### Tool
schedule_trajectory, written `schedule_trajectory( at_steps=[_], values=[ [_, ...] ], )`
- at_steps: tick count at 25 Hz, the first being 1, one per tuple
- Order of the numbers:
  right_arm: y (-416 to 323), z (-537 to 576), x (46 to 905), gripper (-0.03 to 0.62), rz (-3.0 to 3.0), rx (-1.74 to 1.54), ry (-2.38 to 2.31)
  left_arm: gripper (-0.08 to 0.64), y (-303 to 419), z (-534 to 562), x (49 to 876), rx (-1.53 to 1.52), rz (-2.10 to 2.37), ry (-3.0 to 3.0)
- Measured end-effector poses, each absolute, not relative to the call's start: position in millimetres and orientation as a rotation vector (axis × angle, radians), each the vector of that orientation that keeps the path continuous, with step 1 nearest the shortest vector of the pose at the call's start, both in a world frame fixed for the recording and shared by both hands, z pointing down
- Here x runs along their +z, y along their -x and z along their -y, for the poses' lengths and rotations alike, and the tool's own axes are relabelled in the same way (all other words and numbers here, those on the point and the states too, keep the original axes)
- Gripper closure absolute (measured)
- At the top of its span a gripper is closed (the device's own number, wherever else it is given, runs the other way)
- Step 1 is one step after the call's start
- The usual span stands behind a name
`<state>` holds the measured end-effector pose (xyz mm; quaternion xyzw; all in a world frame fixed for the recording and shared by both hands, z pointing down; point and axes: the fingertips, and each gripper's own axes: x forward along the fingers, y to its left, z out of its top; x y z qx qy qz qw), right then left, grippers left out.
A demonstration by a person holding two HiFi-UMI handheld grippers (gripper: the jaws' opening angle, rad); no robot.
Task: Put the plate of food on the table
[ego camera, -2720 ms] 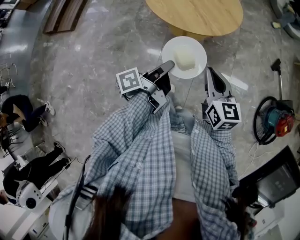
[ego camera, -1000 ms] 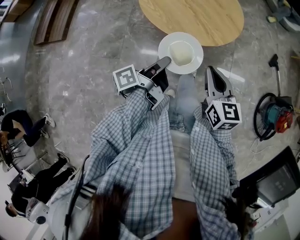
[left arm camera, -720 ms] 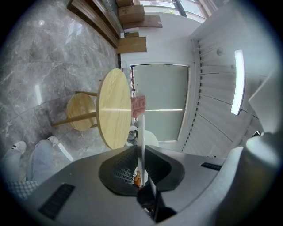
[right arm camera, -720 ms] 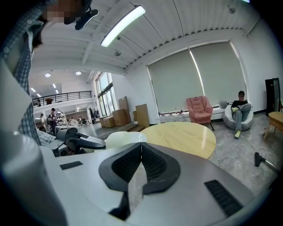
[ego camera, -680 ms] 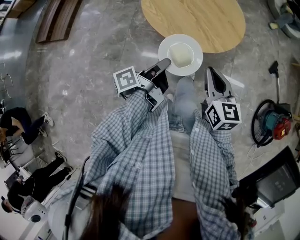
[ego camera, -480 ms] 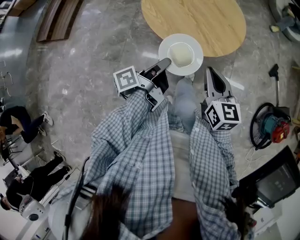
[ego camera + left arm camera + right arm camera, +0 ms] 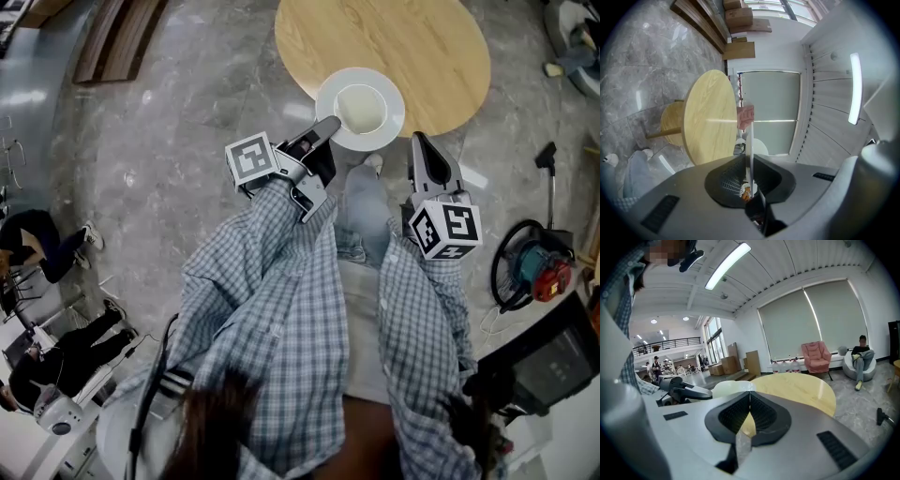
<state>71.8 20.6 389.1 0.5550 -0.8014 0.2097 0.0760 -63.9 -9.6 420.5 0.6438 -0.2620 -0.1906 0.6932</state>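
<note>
A white plate (image 7: 392, 127) with a pale mound of food (image 7: 362, 108) hangs over the near edge of the round wooden table (image 7: 412, 42). My left gripper (image 7: 330, 125) is shut on the plate's near-left rim. In the left gripper view the plate (image 7: 751, 133) shows edge-on as a thin white line clamped between the jaws of the left gripper (image 7: 751, 157), with the table (image 7: 705, 117) ahead. My right gripper (image 7: 417, 141) is beside the plate on the right, apart from it. Its jaws meet with nothing between them; in the right gripper view the right gripper (image 7: 749, 394) points at the table (image 7: 801, 387).
A teal and red machine (image 7: 536, 270) with a black hose lies on the marble floor at right. People sit at left (image 7: 37, 234). Wooden boards (image 7: 117, 33) lie at top left. Beyond the table are a pink armchair (image 7: 816, 357) and a seated person (image 7: 860, 357).
The table has come nearer in the head view. The plate, earlier over the floor short of the table, now overlaps the table's near edge. Both grippers keep their pose.
</note>
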Motion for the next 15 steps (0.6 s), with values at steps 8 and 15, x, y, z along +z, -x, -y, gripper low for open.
schedule_trajectory(
  at_steps=[8,15],
  values=[
    [-94.4,24.2,389.5,0.584,2.434,0.628,-1.611,0.526,40.9,47.1,417.7,-0.458,0.606,-1.436],
    [-120.1,57.0,391.2,0.584,2.438,0.625,-1.574,0.526,19.0,77.6,417.8,-0.494,0.633,-1.413]
  ],
)
